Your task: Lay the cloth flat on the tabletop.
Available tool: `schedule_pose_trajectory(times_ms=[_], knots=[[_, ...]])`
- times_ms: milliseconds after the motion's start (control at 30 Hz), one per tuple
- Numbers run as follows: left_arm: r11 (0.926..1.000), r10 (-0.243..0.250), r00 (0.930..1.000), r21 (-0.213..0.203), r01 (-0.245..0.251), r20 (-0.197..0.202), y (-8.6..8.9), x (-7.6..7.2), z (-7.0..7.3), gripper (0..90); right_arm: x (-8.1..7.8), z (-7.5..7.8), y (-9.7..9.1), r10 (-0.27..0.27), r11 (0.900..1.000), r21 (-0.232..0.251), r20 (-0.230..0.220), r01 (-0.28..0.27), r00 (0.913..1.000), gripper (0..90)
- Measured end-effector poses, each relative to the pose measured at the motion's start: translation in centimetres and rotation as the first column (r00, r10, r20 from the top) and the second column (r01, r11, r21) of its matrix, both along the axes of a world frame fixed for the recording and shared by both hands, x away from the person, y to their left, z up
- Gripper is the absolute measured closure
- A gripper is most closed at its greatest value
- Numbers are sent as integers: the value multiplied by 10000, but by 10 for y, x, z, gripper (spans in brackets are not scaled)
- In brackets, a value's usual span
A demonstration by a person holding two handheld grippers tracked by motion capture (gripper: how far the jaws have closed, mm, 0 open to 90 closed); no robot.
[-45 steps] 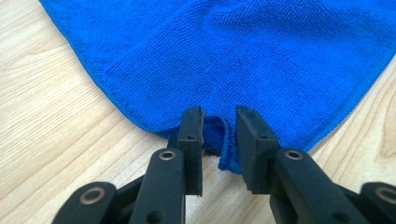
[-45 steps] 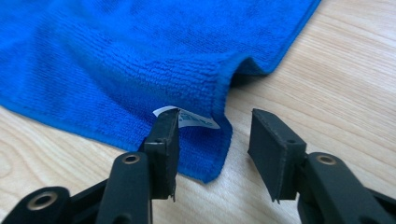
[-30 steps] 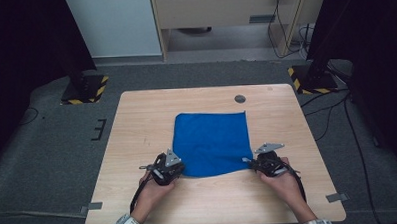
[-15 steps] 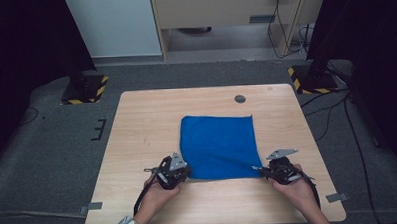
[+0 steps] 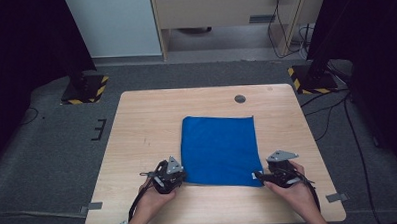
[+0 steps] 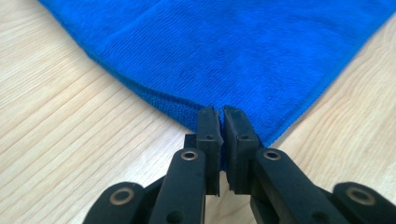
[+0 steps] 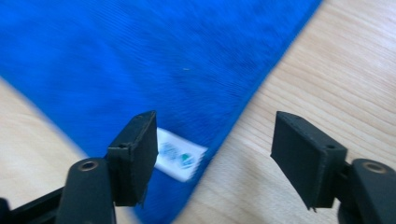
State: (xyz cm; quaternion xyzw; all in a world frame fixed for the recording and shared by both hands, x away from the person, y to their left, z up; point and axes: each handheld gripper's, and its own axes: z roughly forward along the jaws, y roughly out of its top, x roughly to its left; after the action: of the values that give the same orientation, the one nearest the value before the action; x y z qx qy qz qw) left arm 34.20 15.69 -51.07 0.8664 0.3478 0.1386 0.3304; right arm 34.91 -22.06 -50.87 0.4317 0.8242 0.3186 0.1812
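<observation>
A blue cloth [image 5: 219, 150] lies flat on the wooden table [image 5: 137, 124], folded into a rectangle. My left gripper [image 5: 180, 176] sits at its near left corner, shut on that corner of the cloth [image 6: 219, 70]; the black pads [image 6: 208, 128] pinch the hem. My right gripper [image 5: 259, 176] is at the near right corner. Its jaws have just been opening and stand wide apart [image 7: 212, 149] over the cloth corner [image 7: 154, 70], which lies loose on the table with its white label [image 7: 180, 159] showing.
A small dark round grommet [image 5: 240, 98] is set in the table near the far edge. Grey floor surrounds the table, with black-and-yellow stand bases [image 5: 85, 91] at the far left and far right [image 5: 310, 80].
The cloth was drawn a little toward the near right and now lies flat and smooth. The right gripper opened and let go of its corner. The left gripper keeps its grip.
</observation>
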Motion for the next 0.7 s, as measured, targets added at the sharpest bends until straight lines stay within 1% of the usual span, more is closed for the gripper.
schedule_pose_trajectory(times_ms=[33,67,133,267,333,433,500,533,567,600,700], knots=[[10000,31,10000,-10,-31,-18,1,1,0,849,2,-3,2,-59,9997,-222,-74,57,10000,297],[10000,43,10000,0,-43,-82,2,2,-1,846,3,-6,4,-112,9994,-332,-167,106,9998,290],[10000,43,9999,77,-41,-166,3,2,-2,833,4,-9,7,10,9989,-476,-269,-23,9996,276],[9999,-4,9997,143,8,-245,4,1,-3,829,1,-12,12,208,9975,-661,-345,-231,9992,265],[9999,-37,9996,109,40,-287,4,0,-3,831,0,-12,12,237,9975,-664,-360,-260,9991,265],[10000,-65,9994,49,66,-335,5,-3,-2,840,0,-13,8,244,9982,-536,-527,-273,9983,260],[9998,-133,9992,-119,128,-381,5,-5,-1,841,0,-12,3,203,9981,-568,-624,-239,9978,255],[9995,-181,9990,-250,171,-416,5,-6,0,840,0,-12,1,119,9983,-560,-617,-153,9980,254],[9993,-233,9988,-296,220,-436,4,-7,0,838,1,-12,-1,60,9986,-522,-651,-94,9979,253],[9993,-274,9988,-259,263,-402,2,-8,0,832,2,-12,-3,26,9989,-470,-740,-61,9973,250],[9994,-252,9992,-244,245,-298,0,-10,0,778,3,-12,-6,-45,9988,-484,-737,9,9973,249]])
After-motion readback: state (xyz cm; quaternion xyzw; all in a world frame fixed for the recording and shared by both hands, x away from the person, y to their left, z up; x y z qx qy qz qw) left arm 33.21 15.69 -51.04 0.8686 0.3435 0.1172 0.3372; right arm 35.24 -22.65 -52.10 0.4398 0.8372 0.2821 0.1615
